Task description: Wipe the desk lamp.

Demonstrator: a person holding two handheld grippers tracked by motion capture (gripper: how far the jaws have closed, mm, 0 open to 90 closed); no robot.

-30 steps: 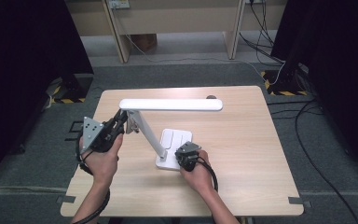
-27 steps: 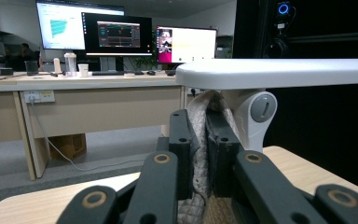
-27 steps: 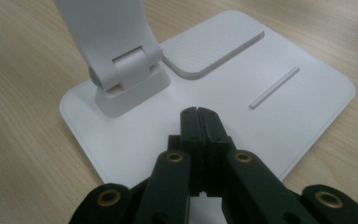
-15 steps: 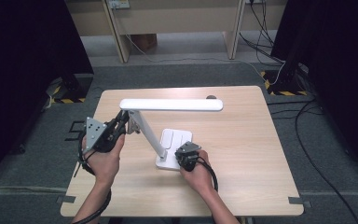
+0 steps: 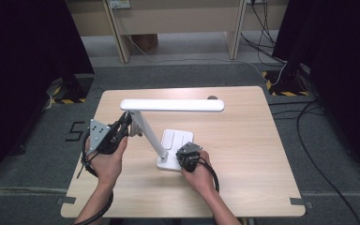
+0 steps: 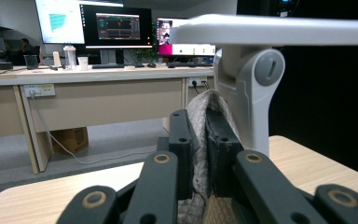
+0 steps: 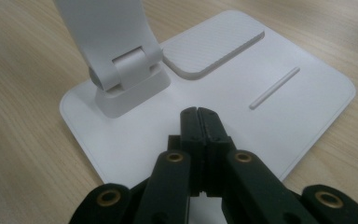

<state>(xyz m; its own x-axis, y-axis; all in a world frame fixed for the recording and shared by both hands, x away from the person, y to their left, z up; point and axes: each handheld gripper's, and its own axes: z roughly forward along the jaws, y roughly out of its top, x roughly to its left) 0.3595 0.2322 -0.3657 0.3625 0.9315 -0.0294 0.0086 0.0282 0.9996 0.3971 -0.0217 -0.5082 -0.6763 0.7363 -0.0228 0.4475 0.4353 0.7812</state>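
A white desk lamp stands mid-table: flat base (image 5: 182, 138), slanted arm (image 5: 149, 136), long level head (image 5: 172, 105). My left gripper (image 5: 125, 123) is shut on a grey cloth (image 6: 199, 122), and the cloth lies against the lamp's upper hinge (image 6: 257, 77) just under the head (image 6: 279, 29). My right gripper (image 5: 185, 153) is shut with nothing between its jaws. Its tips (image 7: 199, 114) point down at the near part of the base (image 7: 270, 112), seemingly touching it, beside the arm's foot hinge (image 7: 123, 70).
The wooden table (image 5: 243, 154) has bare room to the right of the lamp and along its front. A small dark round thing (image 5: 212, 97) sits at the far edge. Desks (image 5: 178, 18) and floor cables (image 5: 304, 122) lie beyond.
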